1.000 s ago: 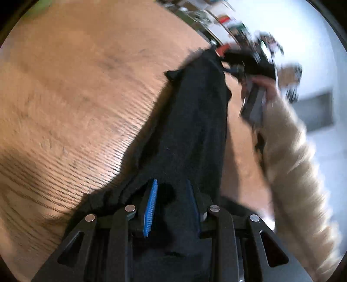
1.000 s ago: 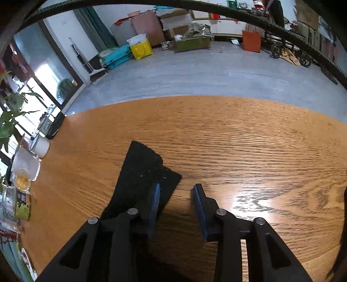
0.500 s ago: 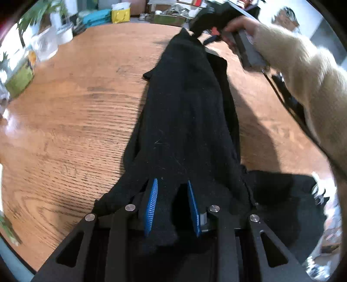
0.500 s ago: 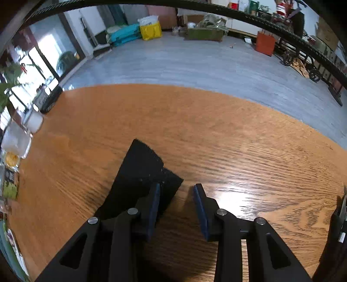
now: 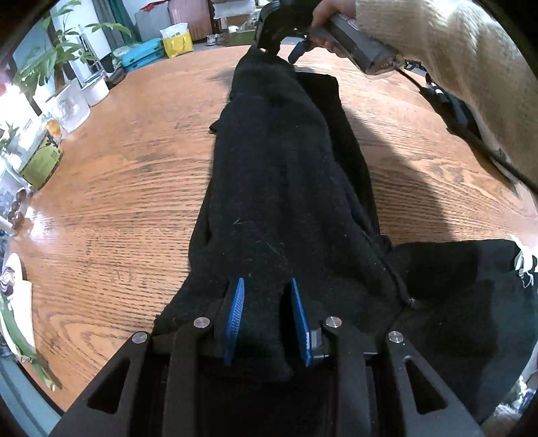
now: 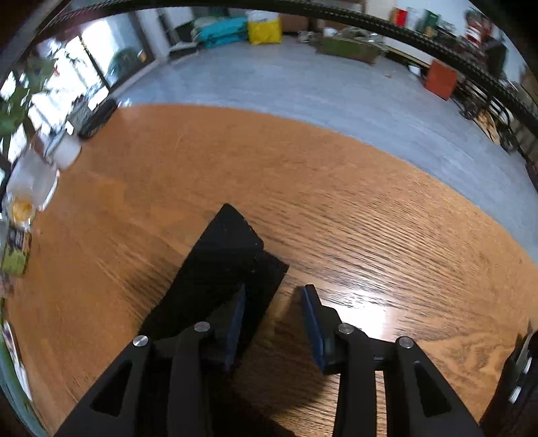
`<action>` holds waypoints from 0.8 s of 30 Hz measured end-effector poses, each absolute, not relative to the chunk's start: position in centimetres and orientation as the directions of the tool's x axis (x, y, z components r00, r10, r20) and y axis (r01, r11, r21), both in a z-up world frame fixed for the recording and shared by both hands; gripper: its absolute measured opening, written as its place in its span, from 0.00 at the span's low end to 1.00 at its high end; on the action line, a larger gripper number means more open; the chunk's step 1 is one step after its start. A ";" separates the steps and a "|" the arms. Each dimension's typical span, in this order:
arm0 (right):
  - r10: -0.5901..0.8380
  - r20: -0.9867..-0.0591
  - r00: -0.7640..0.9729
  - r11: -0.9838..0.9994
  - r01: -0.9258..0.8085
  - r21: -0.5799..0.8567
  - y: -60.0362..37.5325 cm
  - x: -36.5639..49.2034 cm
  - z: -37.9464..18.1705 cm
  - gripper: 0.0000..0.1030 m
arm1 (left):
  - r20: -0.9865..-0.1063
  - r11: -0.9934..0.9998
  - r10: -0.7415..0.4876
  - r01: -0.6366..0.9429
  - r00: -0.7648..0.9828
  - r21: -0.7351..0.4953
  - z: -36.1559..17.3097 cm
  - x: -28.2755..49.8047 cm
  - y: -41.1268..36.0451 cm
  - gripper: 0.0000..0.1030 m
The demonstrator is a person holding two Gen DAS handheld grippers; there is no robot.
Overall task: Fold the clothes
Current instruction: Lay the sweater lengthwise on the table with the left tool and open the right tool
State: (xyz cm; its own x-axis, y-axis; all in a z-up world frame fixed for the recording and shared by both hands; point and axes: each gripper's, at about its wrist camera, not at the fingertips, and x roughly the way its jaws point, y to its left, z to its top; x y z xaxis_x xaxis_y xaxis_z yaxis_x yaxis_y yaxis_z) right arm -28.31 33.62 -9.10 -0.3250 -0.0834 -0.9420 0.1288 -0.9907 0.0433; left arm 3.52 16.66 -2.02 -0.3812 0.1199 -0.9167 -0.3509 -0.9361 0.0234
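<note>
My left gripper (image 5: 265, 316) sits at the bottom centre of the left wrist view, its blue-padded fingers (image 5: 235, 316) closed on a bunch of the black garment (image 5: 279, 174); the cloth fills the gap between the pads and runs up the middle of the frame as a long dark band over the wooden tabletop (image 5: 117, 188); more of the same black fabric spreads flat at the lower right. At the top of that frame my right gripper (image 5: 285, 32) meets the far end of the garment, held in my right hand (image 5: 331, 15) with a cream sleeve (image 5: 447, 70) behind it; from there I cannot tell how its fingers stand. In the right wrist view the right gripper (image 6: 274, 322) shows its fingers apart, bare tabletop (image 6: 336, 208) between them; a pointed black corner of the garment (image 6: 228, 262) lies flat on the wood in the centre of the frame, passing under the left-hand finger (image 6: 235, 319). White cups (image 5: 77, 101) and a green jar (image 5: 42, 161) stand along the left edge of the left wrist view; a yellow bag (image 6: 264, 30) sits on the grey floor at the top of the right wrist view.
</note>
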 end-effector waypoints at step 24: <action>0.230 -0.817 -0.529 -0.952 0.054 -0.303 35.3 -24.6 1.0 0.42 | -0.923 -0.962 0.151 -0.267 -0.354 -0.055 -1.9 2.6 16.6 0.31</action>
State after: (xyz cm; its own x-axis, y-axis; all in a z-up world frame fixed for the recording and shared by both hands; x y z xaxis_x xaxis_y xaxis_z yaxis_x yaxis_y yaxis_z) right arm -24.62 35.29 0.98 -0.5294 0.2297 -0.8167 0.0539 -0.9516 -0.3026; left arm 2.57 16.61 -1.94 -0.3536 0.1511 -0.9231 -0.2675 -0.9620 -0.0550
